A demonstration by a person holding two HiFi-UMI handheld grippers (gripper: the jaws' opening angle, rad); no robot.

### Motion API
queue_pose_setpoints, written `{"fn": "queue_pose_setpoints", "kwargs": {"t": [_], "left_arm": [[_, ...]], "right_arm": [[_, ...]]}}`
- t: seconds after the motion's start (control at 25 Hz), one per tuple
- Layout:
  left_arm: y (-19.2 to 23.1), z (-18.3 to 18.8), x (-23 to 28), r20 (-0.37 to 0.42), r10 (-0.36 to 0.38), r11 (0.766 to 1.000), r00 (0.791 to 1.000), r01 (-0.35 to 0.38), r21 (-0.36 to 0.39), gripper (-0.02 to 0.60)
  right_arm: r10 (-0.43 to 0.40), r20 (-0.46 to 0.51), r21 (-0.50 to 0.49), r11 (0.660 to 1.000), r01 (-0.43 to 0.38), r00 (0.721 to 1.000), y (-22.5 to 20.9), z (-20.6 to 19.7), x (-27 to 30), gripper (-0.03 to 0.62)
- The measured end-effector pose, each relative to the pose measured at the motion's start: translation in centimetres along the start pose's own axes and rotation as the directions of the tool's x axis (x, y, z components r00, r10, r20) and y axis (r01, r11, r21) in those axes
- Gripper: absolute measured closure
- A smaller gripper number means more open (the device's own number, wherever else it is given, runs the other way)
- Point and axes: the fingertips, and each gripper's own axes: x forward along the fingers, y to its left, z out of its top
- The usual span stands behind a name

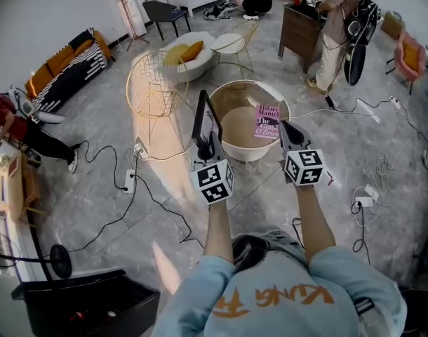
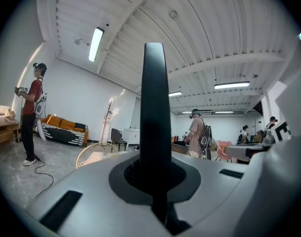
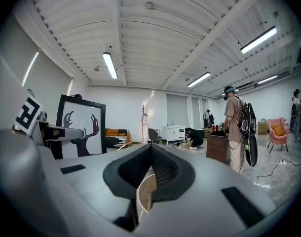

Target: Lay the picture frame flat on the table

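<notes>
The picture frame [image 1: 203, 120] is black and stands upright, edge-on, over the left rim of the round table [image 1: 234, 90]. My left gripper [image 1: 208, 148] is shut on its lower edge. In the left gripper view the frame's edge [image 2: 154, 107] rises as a dark bar from between the jaws. The right gripper view shows its face [image 3: 83, 127], a black antler-like print on white, with the left gripper [image 3: 54, 134] holding it. My right gripper [image 1: 291, 133] hovers over the table's right side, shut with nothing in it; its pads meet at the tip [image 3: 150, 149].
A pink book [image 1: 267, 121] lies on the table's right part. A gold wire chair [image 1: 155, 84] stands to the left, with a white armchair [image 1: 188, 53] behind it. Cables and power strips [image 1: 130, 180] cross the floor. A person [image 1: 337, 27] stands at a brown cabinet [image 1: 298, 28].
</notes>
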Motion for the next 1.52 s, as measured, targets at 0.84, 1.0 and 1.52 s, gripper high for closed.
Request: {"fn": "queue_pose_setpoints", "kwargs": {"t": [0.84,1.0,1.52], "left_arm": [[0.6,0.7,2.7,0.018,-0.026,1.0,0.999,0.026,-0.002,0.557],[1.7,0.3,4.3,-0.003,-0.004,1.0,1.0,0.004,-0.01,0.557],[1.4,-1.9,13.3,-0.069,-0.005,1.0,0.998,0.003,-0.028,0.557]], "right_arm": [[0.033,0.03,-0.03,0.999,-0.032,0.999,0.0,1.8,2.7,0.595],[0.055,0.016,-0.014,0.998,-0.054,0.998,0.0,1.1,5.0,0.595],[0.047,-0.007,0.059,0.997,-0.046,0.999,-5.4,-1.0,12.2,0.595]]}}
